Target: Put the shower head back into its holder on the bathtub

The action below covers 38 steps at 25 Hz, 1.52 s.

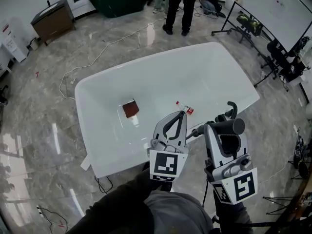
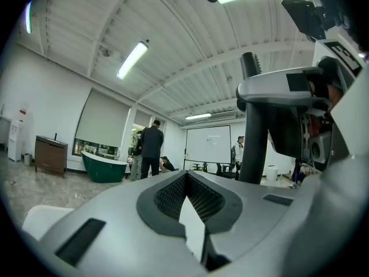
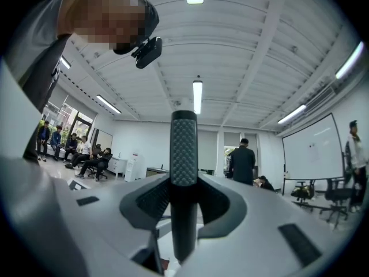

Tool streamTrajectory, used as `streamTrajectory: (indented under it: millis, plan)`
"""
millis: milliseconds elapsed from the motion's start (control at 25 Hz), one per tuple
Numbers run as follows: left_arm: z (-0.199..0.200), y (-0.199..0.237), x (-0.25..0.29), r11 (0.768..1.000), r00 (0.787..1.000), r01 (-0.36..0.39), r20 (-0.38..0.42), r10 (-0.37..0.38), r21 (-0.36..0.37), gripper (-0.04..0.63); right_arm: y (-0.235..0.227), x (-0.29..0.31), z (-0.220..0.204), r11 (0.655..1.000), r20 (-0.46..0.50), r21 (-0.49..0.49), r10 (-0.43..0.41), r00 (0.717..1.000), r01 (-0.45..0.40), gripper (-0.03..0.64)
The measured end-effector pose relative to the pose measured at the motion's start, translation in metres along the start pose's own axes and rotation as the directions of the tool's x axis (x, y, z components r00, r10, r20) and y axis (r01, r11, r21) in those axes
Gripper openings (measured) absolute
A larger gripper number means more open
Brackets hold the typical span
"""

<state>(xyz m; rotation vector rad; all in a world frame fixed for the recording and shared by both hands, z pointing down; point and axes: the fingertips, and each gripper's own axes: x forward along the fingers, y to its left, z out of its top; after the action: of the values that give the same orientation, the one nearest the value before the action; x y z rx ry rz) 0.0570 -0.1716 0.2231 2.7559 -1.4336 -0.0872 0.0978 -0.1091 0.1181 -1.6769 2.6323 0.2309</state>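
Bathtub rim [image 1: 117, 164] perhaps behind right tool [image 1: 220, 129]

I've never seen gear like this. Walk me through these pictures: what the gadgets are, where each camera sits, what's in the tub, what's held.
No robot here: a person holds a two-jaw gripper in each hand. The head view comes from a camera on the person's head, looking down on a white bathtub. In it lie a brown square piece and a small red-and-white item; what they are I cannot tell. The other two pictures come from cameras riding on the grippers, looking along their jaws. The left gripper is shut and empty. The right gripper is shut on the dark handle of the shower head.
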Motion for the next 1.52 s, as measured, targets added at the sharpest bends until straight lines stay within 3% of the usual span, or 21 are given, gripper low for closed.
streamTrajectory:
  millis: [640,1520]
  plan:
    - [-0.031,-0.015,0.007,1.0,0.998,0.017,-0.064,-0.017,-0.009,0.003,-0.021,-0.016,-0.055,0.996,-0.05,0.088,-0.027,0.998,0.031,0.137]
    - [-0.058,-0.02,0.001,1.0,0.995,-0.016,-0.095,0.014,-0.017,0.003,-0.018,-0.019,-0.088,0.993,-0.08,0.116,0.011,0.997,-0.001,0.137]
